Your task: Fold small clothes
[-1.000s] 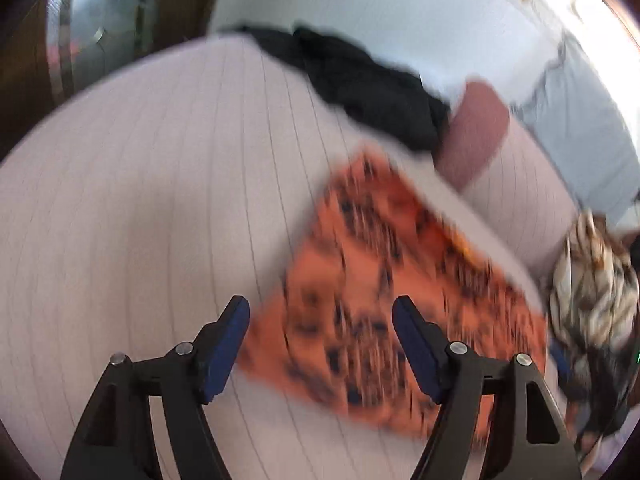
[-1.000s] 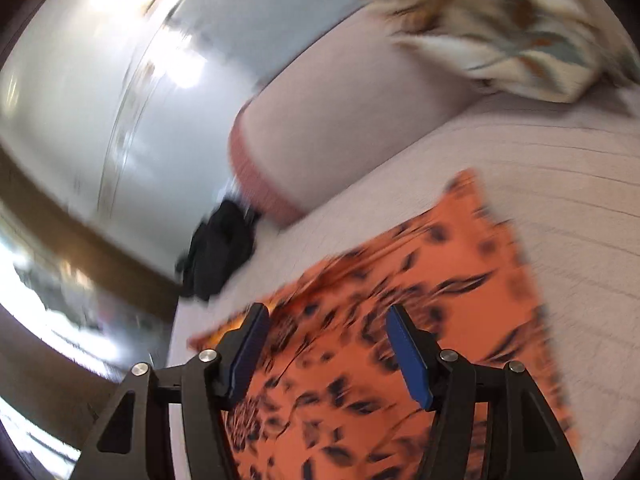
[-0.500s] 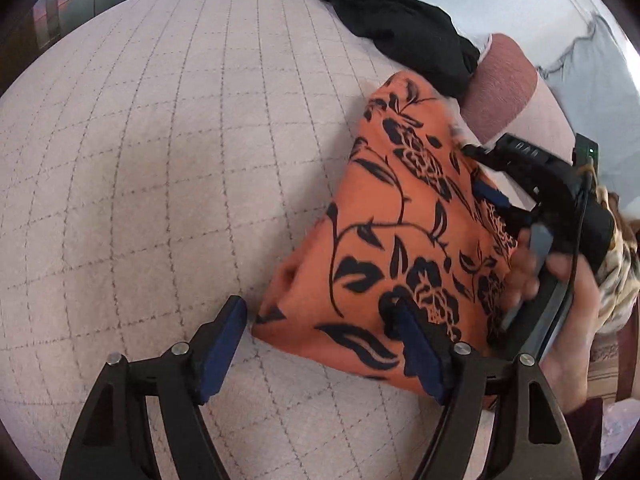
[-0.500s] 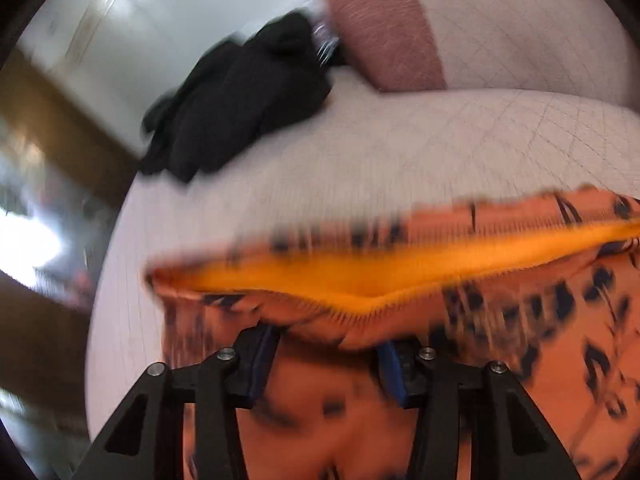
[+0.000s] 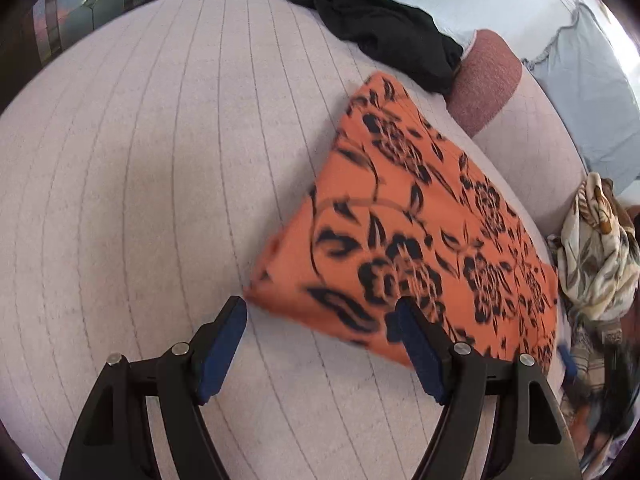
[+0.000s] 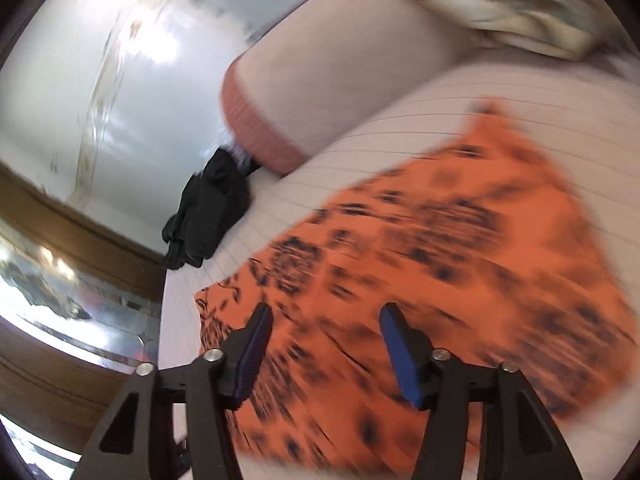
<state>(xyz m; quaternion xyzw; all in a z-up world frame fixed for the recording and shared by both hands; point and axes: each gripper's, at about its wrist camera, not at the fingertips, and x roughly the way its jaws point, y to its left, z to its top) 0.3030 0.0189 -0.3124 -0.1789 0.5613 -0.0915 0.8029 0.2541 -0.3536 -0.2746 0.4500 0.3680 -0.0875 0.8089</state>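
Observation:
An orange cloth with a black flower print (image 5: 420, 236) lies folded flat on the pale checked sofa seat (image 5: 160, 200). My left gripper (image 5: 320, 316) hovers open over the cloth's near corner, one pad above bare seat and the other above the orange edge, gripping nothing. In the right wrist view the same cloth (image 6: 460, 280) is motion-blurred beneath my right gripper (image 6: 324, 320). Its jaws are opening, and no fabric is pinched between the blue pads.
A crumpled black garment (image 5: 380, 28) lies at the seat's far end, also seen as the black garment (image 6: 208, 208). A pink-ended bolster cushion (image 5: 488, 80) borders the cloth. A cream patterned cloth pile (image 5: 596, 252) sits at the right.
The right gripper let go of the orange cloth's lifted edge and pulled back out of the left view. The cloth now lies flat. The left gripper barely shifted toward the cloth's corner.

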